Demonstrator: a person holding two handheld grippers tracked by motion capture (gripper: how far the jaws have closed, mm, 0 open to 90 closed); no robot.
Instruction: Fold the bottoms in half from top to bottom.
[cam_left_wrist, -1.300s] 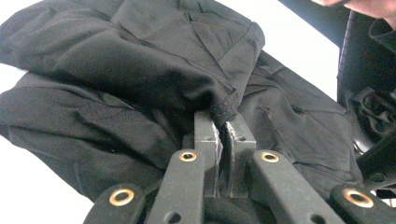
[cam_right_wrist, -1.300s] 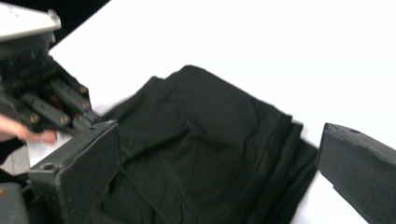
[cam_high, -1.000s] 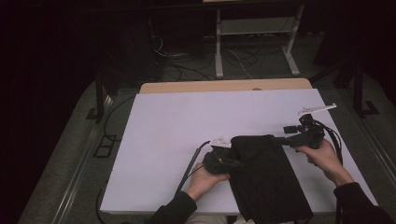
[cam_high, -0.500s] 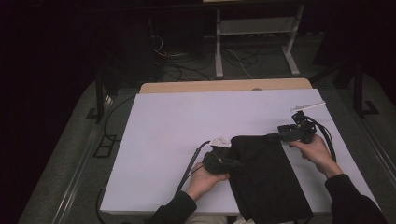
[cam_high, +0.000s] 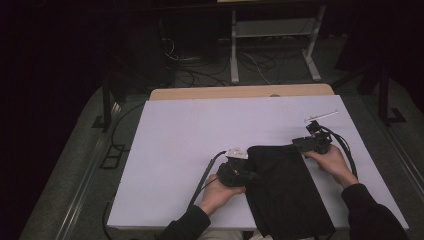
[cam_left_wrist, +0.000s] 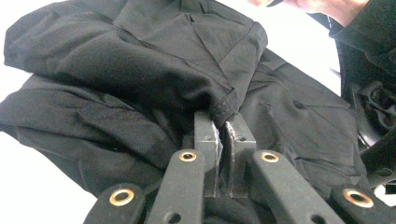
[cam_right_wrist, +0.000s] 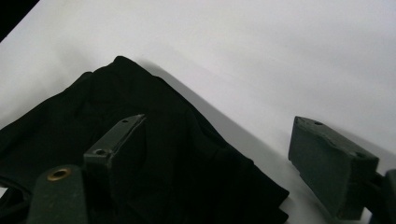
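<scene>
The black cloth lies folded on the near right part of the white table, its near end hanging over the edge by you. Your left gripper is clamped tight on a fold at the cloth's left edge. Your right gripper sits at the far right corner, jaws apart and just closing, one over cloth, one over bare table, nothing pinched

black garment cut off at bottom edge, small white object too small to identify
</scene>
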